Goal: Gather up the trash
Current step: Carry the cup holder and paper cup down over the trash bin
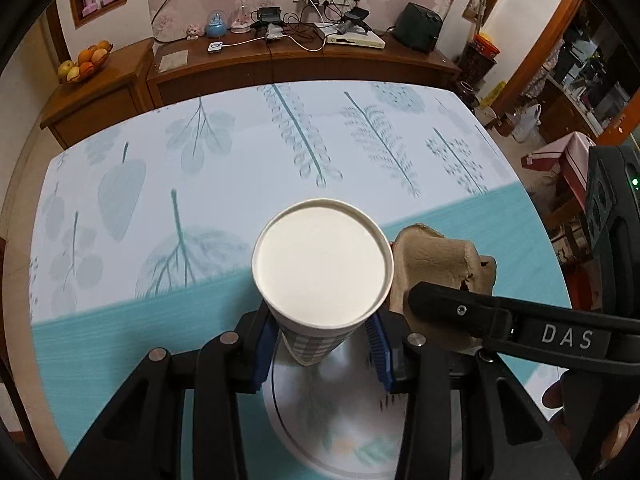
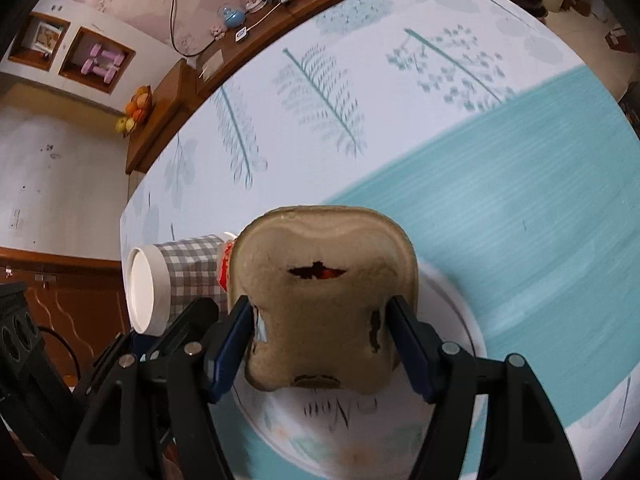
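A grey-checked paper cup (image 1: 320,264) with a white lid stands upright between the blue pads of my left gripper (image 1: 320,348), which is shut on its lower body. Its base is over a white floral plate (image 1: 320,412). Right beside it, a brown pulp carton (image 2: 324,300) with a torn slit is pinched at its sides by my right gripper (image 2: 324,344), over the same plate (image 2: 460,312). In the right wrist view the cup (image 2: 188,276) sits just left of the carton, with something red (image 2: 226,268) between them. In the left wrist view the carton (image 1: 432,256) shows behind a black right finger (image 1: 472,312).
The table wears a teal and white leaf-print cloth (image 1: 200,200). Behind it runs a wooden sideboard (image 1: 280,60) with cables, chargers and a fruit basket (image 1: 84,64). A hand (image 1: 560,392) shows at the lower right. A doorway (image 1: 560,60) opens at the far right.
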`<state>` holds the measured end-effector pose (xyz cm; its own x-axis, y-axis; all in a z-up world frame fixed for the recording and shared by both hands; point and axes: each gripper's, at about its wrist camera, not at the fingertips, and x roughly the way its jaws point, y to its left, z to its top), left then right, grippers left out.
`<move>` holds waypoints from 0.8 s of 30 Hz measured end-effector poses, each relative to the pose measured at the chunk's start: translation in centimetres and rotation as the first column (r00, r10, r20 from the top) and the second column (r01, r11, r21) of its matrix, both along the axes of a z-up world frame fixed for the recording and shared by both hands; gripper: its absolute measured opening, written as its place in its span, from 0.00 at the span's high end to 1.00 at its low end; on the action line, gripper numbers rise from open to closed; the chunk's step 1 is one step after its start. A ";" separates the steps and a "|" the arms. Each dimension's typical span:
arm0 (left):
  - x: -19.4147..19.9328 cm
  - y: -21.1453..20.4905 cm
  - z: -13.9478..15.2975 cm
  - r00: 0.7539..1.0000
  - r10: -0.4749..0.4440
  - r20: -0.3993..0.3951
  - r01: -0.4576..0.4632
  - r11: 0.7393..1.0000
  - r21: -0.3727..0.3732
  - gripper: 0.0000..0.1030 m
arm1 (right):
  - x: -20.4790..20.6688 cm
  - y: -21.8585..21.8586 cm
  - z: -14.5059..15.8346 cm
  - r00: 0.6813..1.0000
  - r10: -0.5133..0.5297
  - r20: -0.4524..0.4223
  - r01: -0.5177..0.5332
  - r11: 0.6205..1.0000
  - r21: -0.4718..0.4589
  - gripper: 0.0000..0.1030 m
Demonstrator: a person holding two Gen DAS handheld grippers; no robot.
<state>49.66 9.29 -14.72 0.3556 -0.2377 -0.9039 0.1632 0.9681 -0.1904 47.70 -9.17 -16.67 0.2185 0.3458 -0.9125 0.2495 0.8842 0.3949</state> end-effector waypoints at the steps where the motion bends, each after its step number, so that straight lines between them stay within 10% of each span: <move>1: -0.7 0.1 0.3 1.000 -0.002 0.002 0.002 1.000 -0.003 0.62 | -0.7 0.0 0.1 1.000 -0.001 -0.001 0.001 1.000 0.005 0.34; 24: -23.1 -3.2 10.1 0.991 0.034 0.126 -0.037 0.999 0.018 0.62 | -21.7 -4.3 6.9 0.988 0.020 0.152 -0.039 0.992 0.123 0.34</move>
